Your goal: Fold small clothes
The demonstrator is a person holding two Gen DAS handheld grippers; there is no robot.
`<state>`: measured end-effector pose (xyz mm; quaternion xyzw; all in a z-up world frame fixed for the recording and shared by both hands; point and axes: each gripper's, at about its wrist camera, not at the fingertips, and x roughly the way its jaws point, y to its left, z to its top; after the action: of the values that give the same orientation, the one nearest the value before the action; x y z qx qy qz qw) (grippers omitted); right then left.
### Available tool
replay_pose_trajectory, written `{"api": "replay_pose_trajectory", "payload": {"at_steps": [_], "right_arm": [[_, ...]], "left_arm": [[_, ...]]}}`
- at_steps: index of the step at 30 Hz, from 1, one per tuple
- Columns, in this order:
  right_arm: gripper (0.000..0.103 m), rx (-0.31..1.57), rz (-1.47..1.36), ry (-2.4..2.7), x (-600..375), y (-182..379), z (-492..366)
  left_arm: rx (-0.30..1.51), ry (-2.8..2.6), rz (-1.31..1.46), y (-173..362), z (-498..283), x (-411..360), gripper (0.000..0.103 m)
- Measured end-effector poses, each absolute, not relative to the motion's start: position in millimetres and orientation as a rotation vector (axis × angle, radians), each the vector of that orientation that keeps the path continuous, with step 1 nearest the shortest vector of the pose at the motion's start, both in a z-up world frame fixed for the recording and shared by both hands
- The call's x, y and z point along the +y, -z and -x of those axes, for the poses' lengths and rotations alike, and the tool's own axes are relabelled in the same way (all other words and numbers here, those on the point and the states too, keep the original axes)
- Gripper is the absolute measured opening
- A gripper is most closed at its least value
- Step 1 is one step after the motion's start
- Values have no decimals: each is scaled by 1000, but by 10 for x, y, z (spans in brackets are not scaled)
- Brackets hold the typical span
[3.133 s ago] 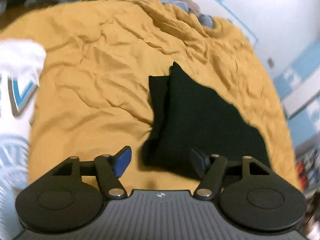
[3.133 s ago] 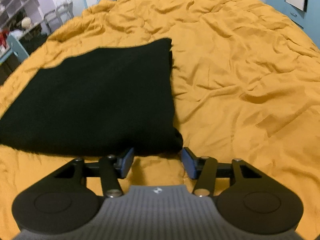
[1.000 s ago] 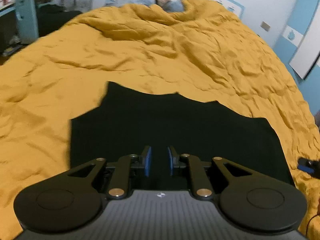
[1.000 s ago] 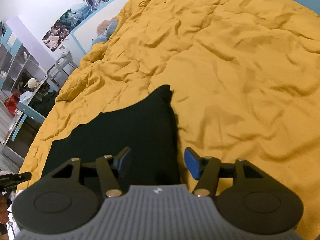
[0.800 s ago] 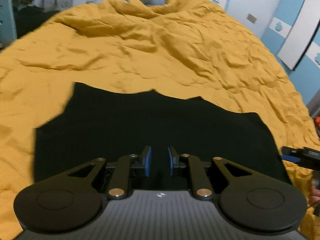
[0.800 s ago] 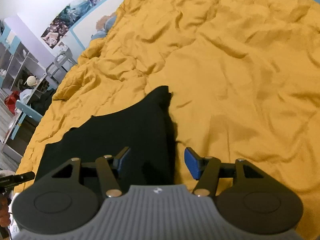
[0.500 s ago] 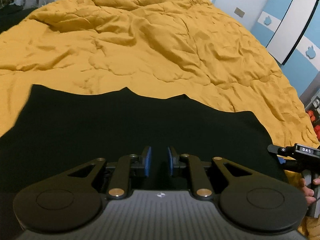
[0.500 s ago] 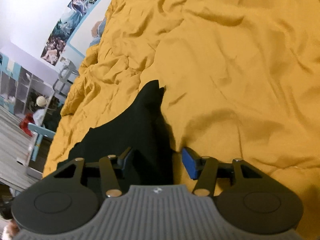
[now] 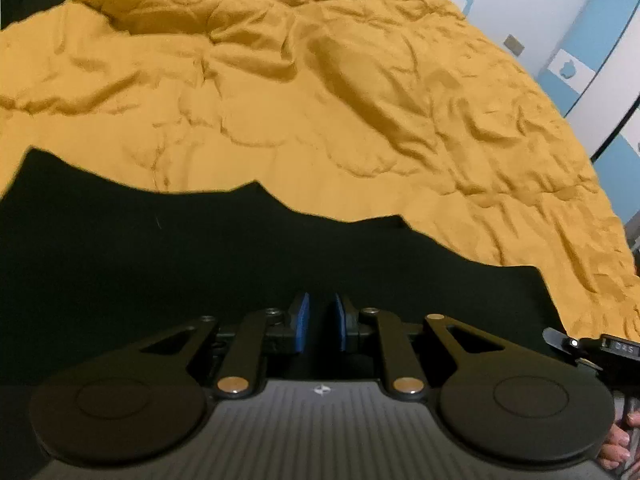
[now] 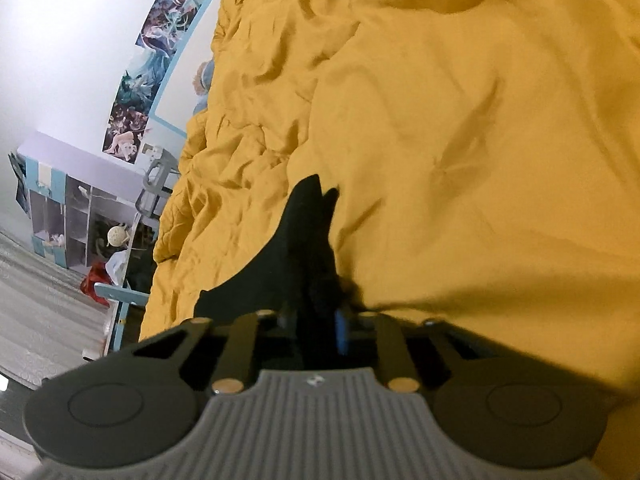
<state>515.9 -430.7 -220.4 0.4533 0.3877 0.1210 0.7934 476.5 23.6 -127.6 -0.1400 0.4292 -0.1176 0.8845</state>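
A black garment (image 9: 248,252) is spread on the yellow quilt (image 9: 360,100) of a bed. Its near edge is pinched by the left gripper (image 9: 319,322), whose pads are nearly together. Its right-hand corner (image 10: 316,280) is clamped in the closed right gripper (image 10: 316,330).

Garment (image 9: 200,248) plain black, no print, fills lower left of left wrist frame; shows as dark wedge at centre of right wrist frame (image 10: 296,264). Bed cover (image 9: 360,100) mustard yellow, solid, wrinkled w/ darker shading in folds. Left tongs (image 9: 319,322) black w/ blue pads (image 9: 303,320); grey ribbed body below. Right tongs (image 10: 316,328) black, blue pad. Posters (image 10: 148,72) upper left: blue, purple, pink artwork. Shelves (image 10: 60,208) light blue & white.
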Motion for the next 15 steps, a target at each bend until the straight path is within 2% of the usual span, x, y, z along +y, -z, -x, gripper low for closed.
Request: {"api": "replay_pose_trajectory", "payload": {"at_steps": [6, 15], "right_arm": [[4, 769, -890, -258, -4056, 1704, -5083], [3, 745, -699, -285, -3118, 816, -5002]], "left_arm": [[849, 266, 228, 695, -4490, 524, 19], [772, 162, 131, -122, -3849, 1332, 19]]}}
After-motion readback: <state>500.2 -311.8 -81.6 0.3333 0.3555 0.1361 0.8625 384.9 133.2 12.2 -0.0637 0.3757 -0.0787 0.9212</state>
